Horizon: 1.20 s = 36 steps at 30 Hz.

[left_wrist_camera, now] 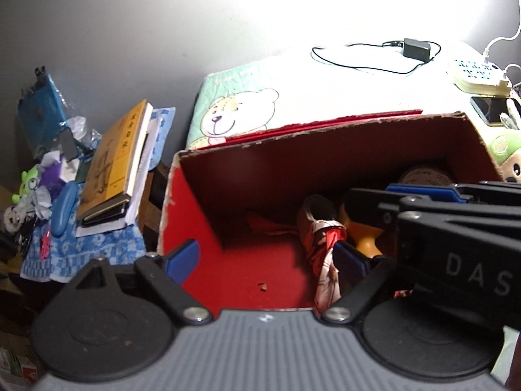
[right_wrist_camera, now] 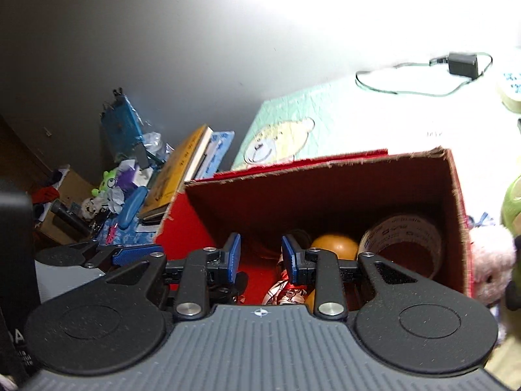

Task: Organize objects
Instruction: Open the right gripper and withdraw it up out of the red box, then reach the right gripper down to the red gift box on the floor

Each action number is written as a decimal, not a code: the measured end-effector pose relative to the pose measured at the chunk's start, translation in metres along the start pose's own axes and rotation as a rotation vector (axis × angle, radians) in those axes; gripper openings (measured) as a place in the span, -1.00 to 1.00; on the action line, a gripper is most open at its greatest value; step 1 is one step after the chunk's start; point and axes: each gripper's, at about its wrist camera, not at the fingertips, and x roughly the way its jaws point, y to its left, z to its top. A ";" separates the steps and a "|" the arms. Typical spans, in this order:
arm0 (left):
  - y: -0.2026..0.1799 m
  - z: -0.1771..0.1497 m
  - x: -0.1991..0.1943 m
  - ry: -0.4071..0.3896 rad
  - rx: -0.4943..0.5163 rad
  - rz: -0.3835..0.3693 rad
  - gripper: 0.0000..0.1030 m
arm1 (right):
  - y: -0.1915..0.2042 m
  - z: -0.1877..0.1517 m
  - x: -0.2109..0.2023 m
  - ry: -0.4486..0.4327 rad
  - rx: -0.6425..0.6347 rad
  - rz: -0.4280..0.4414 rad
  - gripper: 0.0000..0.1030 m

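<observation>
We have both tools over the open red cardboard box [left_wrist_camera: 195,215], which sits on a bed covered by a pale green quilt with a teddy-bear print [left_wrist_camera: 241,110]. The left tool [left_wrist_camera: 263,260] stands wide with nothing between its blue pads; its jaws have all but stopped narrowing. The right tool [right_wrist_camera: 260,257] is partly open and also empty: we see only the box floor through the gap.

The task's things already lie inside the box: a rolled red-and-white patterned cloth [left_wrist_camera: 322,247], an orange rounded plastic piece [right_wrist_camera: 335,246] and a brown roll of printed packing tape [right_wrist_camera: 403,241], all crowded toward the right side. The left half of the box floor is bare.

We judge this to be the moment after a drop, with both hands due to leave for the next item. To do it well, we should lift straight clear of the torn box rim before swinging sideways, so neither tool catches the wall or drags the cloth out. The next pieces belong in the bare left half.

Both tools point downward at a slant into the box, the right one crossing close beside the left in the left wrist view. A green plush toy [left_wrist_camera: 508,153] leans just outside the right wall.
</observation>
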 end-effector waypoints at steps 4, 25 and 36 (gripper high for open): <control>0.000 -0.005 -0.024 -0.007 -0.031 0.026 0.74 | 0.001 -0.005 -0.026 -0.045 -0.039 0.020 -0.31; 0.003 -0.070 -0.074 0.038 -0.104 0.087 0.74 | 0.010 -0.043 -0.073 0.060 -0.093 0.283 -0.30; 0.010 -0.098 -0.059 0.085 -0.101 0.021 0.79 | 0.017 -0.064 -0.064 0.169 -0.058 0.268 -0.29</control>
